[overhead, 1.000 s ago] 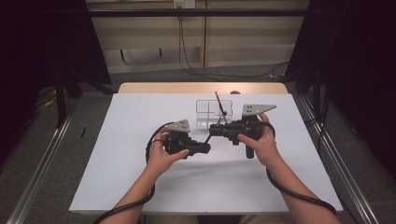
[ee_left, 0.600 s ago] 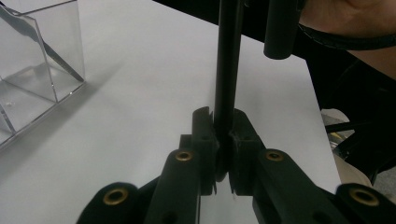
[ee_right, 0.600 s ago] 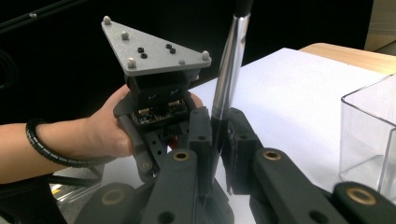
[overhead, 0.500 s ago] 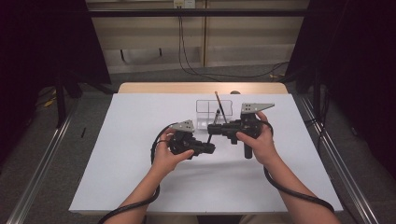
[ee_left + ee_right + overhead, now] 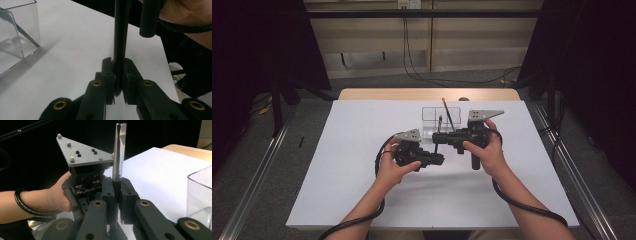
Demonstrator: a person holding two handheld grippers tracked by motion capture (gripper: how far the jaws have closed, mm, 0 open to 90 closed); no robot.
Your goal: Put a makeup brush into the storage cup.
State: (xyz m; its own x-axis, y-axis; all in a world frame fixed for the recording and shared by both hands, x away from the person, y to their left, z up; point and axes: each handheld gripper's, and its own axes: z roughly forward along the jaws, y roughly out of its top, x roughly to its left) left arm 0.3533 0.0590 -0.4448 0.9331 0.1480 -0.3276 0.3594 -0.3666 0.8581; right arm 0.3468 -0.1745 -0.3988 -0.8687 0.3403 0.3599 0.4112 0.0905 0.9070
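A thin black pen [image 5: 439, 125] stands upright between the two grippers, above the white table [image 5: 337, 165]. My left gripper [image 5: 438, 161] is shut on the pen's lower end; in the left gripper view the black shaft [image 5: 121, 30] rises from between the closed jaws [image 5: 119, 75]. My right gripper [image 5: 437, 137] is shut on the same pen higher up. In the right gripper view the pen's glossy upper part [image 5: 118, 150] sticks up above the jaws [image 5: 117, 190]. The left hand and its gripper's grey plate [image 5: 82, 152] are just behind it.
A clear plastic box [image 5: 432, 112] with compartments stands behind the grippers, and a second thin pen [image 5: 448, 114] leans in it. The box is at the left in the left gripper view [image 5: 10, 57] and at the right edge in the right gripper view [image 5: 200, 192]. Black cables trail toward the person.
The two grippers have drawn slightly closer together. The left one has edged to the right, under the right gripper's tip. The pen stays upright.
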